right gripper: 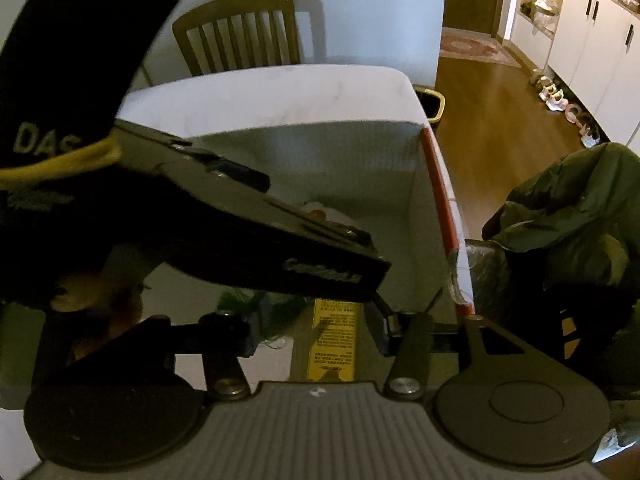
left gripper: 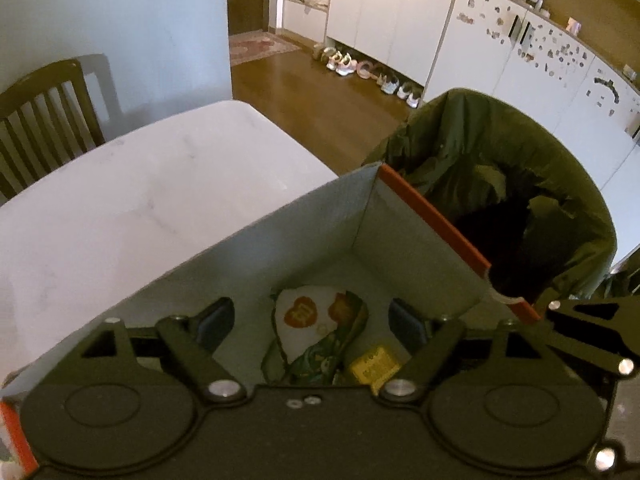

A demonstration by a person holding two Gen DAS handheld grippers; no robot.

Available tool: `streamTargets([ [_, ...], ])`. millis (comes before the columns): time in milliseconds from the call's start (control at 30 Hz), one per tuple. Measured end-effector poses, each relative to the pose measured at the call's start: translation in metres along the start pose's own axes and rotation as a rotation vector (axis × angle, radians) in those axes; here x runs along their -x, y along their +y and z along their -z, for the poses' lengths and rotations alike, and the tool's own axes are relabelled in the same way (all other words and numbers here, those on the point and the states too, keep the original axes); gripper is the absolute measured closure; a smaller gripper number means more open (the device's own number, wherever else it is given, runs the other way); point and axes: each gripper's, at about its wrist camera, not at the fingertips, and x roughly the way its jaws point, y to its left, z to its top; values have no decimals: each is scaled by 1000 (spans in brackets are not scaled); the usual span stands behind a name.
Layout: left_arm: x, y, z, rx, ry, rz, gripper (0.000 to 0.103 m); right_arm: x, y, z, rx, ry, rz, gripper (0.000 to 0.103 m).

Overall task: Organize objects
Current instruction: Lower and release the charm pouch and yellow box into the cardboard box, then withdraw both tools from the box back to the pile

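A cardboard box (left gripper: 280,220) with a red outer side stands on the white table (left gripper: 140,184). Inside it lie a white and green patterned pouch (left gripper: 316,328) with orange hearts and a yellow box (left gripper: 374,366). My left gripper (left gripper: 310,320) is open and empty, its fingers down inside the box on either side of the pouch. In the right wrist view my right gripper (right gripper: 316,334) is open above the same box (right gripper: 420,184), over the yellow box (right gripper: 332,344). The left gripper body (right gripper: 248,232) crosses in front and hides most of the pouch.
A chair draped with a dark green jacket (left gripper: 500,184) stands right beside the box. A wooden chair (left gripper: 44,116) is at the table's far side. A small bin (right gripper: 430,106) sits on the floor past the table's corner. Shoes (left gripper: 368,72) line white cabinets.
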Motion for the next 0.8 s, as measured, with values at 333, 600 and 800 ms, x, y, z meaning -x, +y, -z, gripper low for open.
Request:
streamTargets([
  [333,45,3,6,22,-77,13,16,29,7,5,11,-55,1,46],
  [600,84,10,20,35,-139,14,11,51,13,8,7,-108,-8,43],
  [800,112,19,34,41,-185,10,9,70,19,12,8,-146,-13,36],
])
